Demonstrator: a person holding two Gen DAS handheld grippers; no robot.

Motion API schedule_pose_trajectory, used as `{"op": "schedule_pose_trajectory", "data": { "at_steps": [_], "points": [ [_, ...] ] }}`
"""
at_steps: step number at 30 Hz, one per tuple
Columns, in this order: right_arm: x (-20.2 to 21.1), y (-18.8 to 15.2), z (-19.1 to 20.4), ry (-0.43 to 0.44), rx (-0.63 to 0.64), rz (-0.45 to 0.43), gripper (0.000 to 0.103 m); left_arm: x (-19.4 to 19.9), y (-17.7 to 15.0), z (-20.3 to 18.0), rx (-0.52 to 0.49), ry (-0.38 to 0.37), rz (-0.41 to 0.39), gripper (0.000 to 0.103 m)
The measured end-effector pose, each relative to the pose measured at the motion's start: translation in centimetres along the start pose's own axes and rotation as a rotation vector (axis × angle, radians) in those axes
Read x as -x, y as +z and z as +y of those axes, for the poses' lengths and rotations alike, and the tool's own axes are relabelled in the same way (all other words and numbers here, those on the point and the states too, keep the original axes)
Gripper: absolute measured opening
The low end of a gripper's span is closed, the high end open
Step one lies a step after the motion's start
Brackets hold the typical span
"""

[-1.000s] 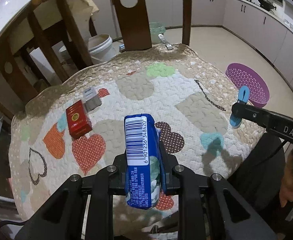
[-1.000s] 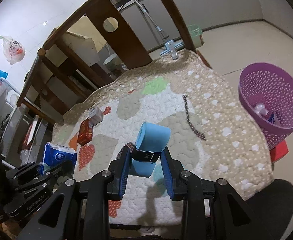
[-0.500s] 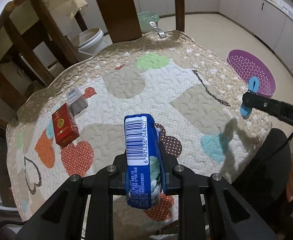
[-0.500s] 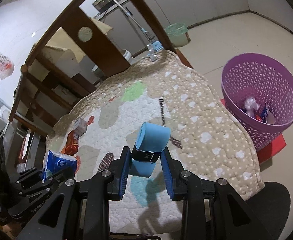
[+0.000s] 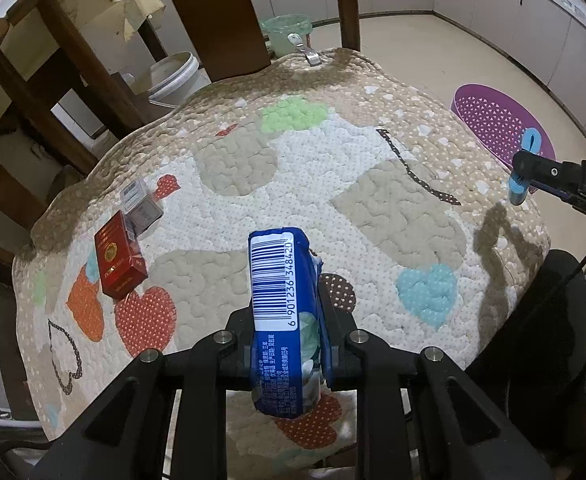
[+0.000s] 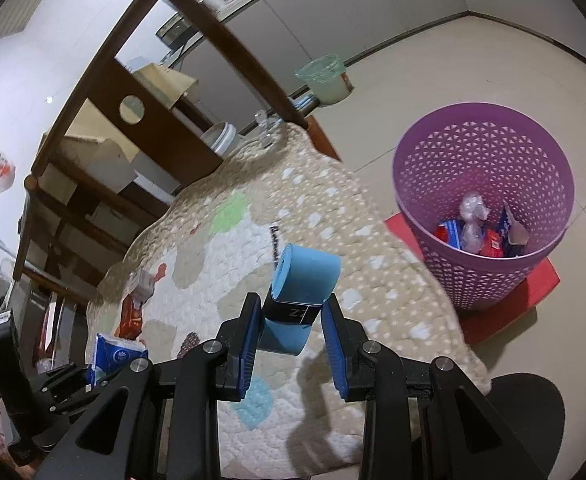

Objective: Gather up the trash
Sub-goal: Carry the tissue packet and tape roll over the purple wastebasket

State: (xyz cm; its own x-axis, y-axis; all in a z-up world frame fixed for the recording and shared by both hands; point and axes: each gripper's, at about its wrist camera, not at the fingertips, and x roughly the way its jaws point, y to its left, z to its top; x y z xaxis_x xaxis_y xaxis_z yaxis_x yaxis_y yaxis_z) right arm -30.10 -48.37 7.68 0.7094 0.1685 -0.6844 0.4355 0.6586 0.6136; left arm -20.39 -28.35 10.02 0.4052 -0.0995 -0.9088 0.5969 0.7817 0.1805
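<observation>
1. My left gripper point(image 5: 287, 354) is clamped nearly shut on a blue tissue pack point(image 5: 283, 320). The pack stands upright between the pads, barcode side facing the camera, held above the quilt point(image 5: 373, 216).
2. My right gripper point(image 6: 293, 334) is partly closed on a blue roll point(image 6: 299, 300) with a black band. Both pads press its sides and the roll sticks out forward past the fingertips.
3. From the left wrist view, the right gripper and roll sit at the quilt's right edge, in front of the purple bin point(image 5: 501, 124).
4. The quilt with its heart pattern covers the surface under both grippers.
5. Still lying on the quilt, left side: a red pack point(image 5: 119, 258) and, touching its far end, a grey box point(image 5: 141, 204).
6. The purple bin point(image 6: 489, 200) stands on the floor just beside the quilt's right edge, on a red mat point(image 6: 509, 304). It already holds wrappers and crumpled plastic.
7. A wooden chair back point(image 5: 213, 12) rises behind the quilt's far edge. A white bucket point(image 5: 175, 78) and a green bin point(image 5: 287, 32) stand on the floor beyond it.
</observation>
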Motion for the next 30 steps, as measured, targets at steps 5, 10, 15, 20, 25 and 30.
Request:
{"op": "schedule_pose_trajectory", "data": {
  "at_steps": [5,10,15,20,25,30],
  "points": [
    [0.4,0.3,-1.9,-0.035,-0.026,-0.036,0.033,-0.3,0.8,-0.9,-0.026,-0.008,0.006,0.021],
    [1.0,1.1,-4.4,-0.054,-0.066,-0.077,0.033,-0.2,2.5,-2.3,-0.060,-0.010,-0.014,0.021],
    [1.3,2.7,-7.2,-0.091,-0.100,-0.128,0.033,-0.4,4.7,-4.7,-0.114,-0.023,-0.033,0.021],
    [0.7,4.6,-10.3,-0.098,-0.163,-0.170,0.033,-1.1,7.7,-7.0,-0.131,-0.075,-0.044,0.021],
    [0.1,5.6,-12.5,-0.101,-0.214,-0.204,0.033,-1.4,10.9,-9.7,-0.173,-0.125,-0.089,0.021],
    [-0.7,6.7,-14.6,-0.124,-0.267,-0.218,0.033,-2.8,14.9,-13.9,-0.220,-0.194,-0.126,0.021]
  ]
}}
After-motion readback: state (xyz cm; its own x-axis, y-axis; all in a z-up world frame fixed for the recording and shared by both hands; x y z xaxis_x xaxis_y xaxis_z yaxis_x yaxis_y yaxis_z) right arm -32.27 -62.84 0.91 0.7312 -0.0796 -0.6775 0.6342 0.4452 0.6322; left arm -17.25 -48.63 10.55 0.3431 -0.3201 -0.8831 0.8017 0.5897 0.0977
